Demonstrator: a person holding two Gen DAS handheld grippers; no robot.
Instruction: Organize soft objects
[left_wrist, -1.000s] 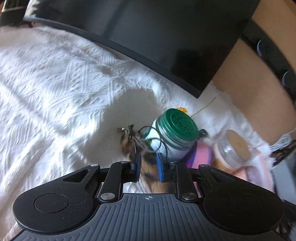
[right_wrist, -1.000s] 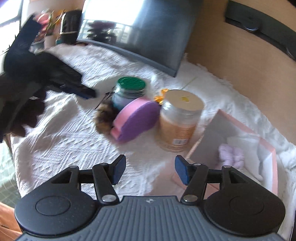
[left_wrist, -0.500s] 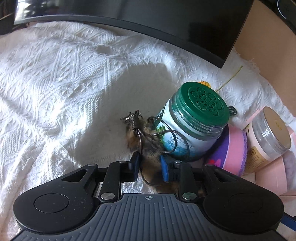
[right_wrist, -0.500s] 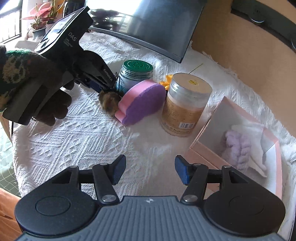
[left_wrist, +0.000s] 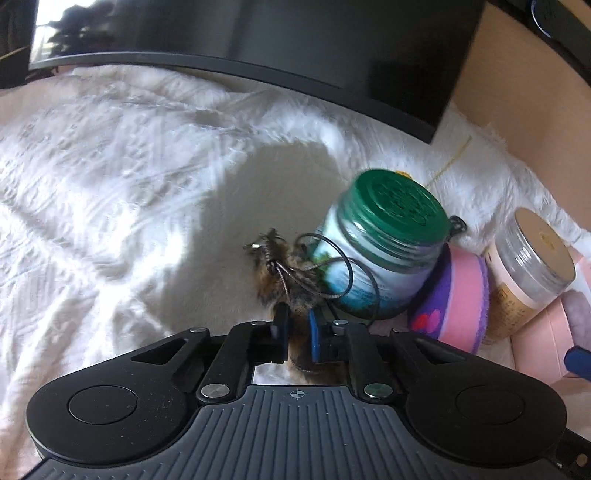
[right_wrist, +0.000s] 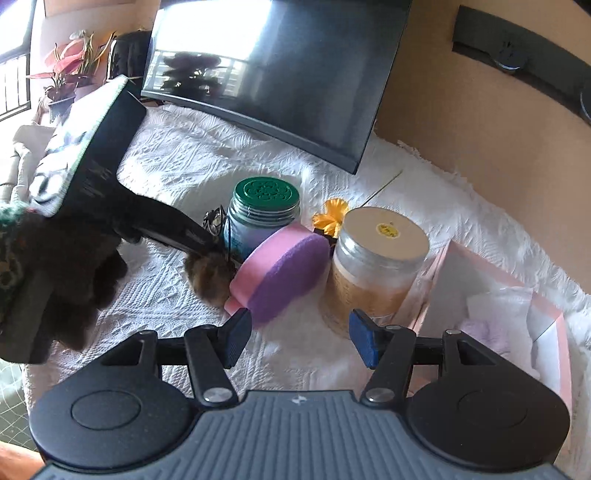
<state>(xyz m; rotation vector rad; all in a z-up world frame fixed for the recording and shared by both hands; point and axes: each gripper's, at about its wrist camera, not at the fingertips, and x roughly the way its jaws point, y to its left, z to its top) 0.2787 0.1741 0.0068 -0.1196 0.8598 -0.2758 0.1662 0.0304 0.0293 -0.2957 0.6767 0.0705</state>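
Between the pads of our left claw (left_wrist: 296, 326) sits the brown fur pompom (left_wrist: 291, 280), jaws just closed onto it, beside the green-lidded jar (left_wrist: 384, 243); our right claw (right_wrist: 300, 338) hangs spread, farther off.

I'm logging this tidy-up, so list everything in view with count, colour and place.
Fur pompom: one, brown, beside the green-lidded jar.
Green-lidded jar: one, behind the sponge.
Sponge: one, pink and purple, centre.
Clear jar: one, beige lid, right of the sponge.
Box: one, pink, far right, a lilac soft thing inside.
Flower: one, yellow, behind the jars.
Monitor: one, black, at the back.
Cloth: one, white, under everything.
Left gripper: pads pinching the pompom, jaws just closed.
Right gripper: open, nothing between its pads.
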